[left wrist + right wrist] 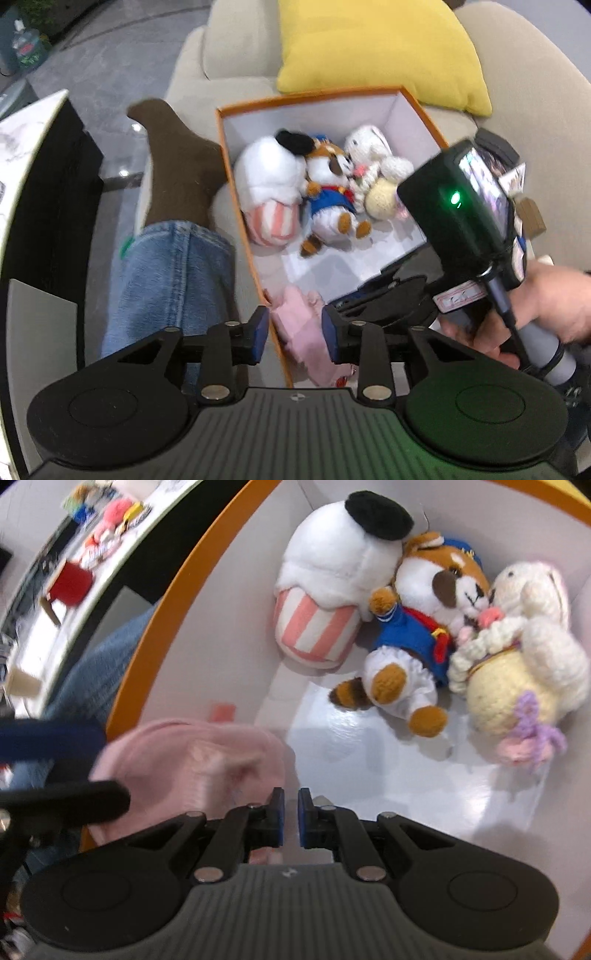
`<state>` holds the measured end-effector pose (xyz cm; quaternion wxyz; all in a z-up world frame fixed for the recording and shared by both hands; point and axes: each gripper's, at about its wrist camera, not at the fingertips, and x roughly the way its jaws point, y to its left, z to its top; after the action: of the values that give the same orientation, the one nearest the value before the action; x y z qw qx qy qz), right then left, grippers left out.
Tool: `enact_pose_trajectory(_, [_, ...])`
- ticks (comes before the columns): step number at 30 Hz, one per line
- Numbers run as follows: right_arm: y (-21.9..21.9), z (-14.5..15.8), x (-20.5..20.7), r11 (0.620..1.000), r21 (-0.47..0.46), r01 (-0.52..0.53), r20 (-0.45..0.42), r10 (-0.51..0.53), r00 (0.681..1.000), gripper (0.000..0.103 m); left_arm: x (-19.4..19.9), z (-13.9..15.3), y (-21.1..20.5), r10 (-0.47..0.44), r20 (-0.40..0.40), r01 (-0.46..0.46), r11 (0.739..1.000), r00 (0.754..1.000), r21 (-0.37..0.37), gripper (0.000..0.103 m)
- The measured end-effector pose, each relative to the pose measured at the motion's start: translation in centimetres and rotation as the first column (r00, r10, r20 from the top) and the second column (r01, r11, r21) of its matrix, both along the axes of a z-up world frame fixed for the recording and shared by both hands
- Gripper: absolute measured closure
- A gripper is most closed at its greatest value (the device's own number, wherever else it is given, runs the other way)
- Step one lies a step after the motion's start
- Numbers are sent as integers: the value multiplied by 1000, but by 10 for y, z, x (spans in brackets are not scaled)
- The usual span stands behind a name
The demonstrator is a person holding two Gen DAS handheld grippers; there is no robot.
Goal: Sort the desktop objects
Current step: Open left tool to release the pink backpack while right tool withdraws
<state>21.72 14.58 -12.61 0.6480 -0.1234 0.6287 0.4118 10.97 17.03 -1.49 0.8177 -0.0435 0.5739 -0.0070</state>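
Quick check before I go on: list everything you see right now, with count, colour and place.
box: 1, orange outside, white inside, on the sofa
cupcake plush: 1, white, pink stripes, black top, in the box
dog plush: 1, brown and white, blue outfit, beside the cupcake
rabbit plush: 1, cream, beside the dog
pink plush: 1, pale pink, at the box's near edge
cushion: 1, yellow, on the sofa
toys on table: several, mixed colours, blurred
left gripper: fingers either side of the pink plush
right gripper: fingers nearly together, holding nothing
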Motion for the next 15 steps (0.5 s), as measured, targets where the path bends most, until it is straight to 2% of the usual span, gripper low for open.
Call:
enact_pose_trajectory(3, [-1, 1, -4, 1000, -15, 1, 16, -1, 1000, 94, -5, 5, 1, -5, -11, 5, 1000, 1000, -19, 54])
enact_pose_trajectory(8, [-12, 8, -3, 1000, -18, -7, 12, 7, 1000, 93, -9, -2, -8, -22, -24, 21, 999, 999, -49, 54])
enact_pose_trajectory(9, [-14, 8, -3, 1000, -25, -9, 9, 9, 1000, 92, -9, -5, -10, -21, -25, 20, 999, 999, -47, 55])
enact_pose_trajectory(10, [-16, 7, -4, 1000, -30, -8, 14, 9, 1000, 92, -9, -7, -13, -24, -24, 23, 999, 999, -46, 61])
enact_pose_trajectory(12, [-20, 6, -4, 1000, -19, 0, 23, 1, 1000, 92, -7, -12, -17, -30, -21, 29, 999, 999, -26, 67])
enact_pose_trajectory(15, [-21, 0, 1, 999, 22, 47, -19, -47, 999, 93, -6, -15, -18, -41, 1, 41, 999, 999, -21, 70])
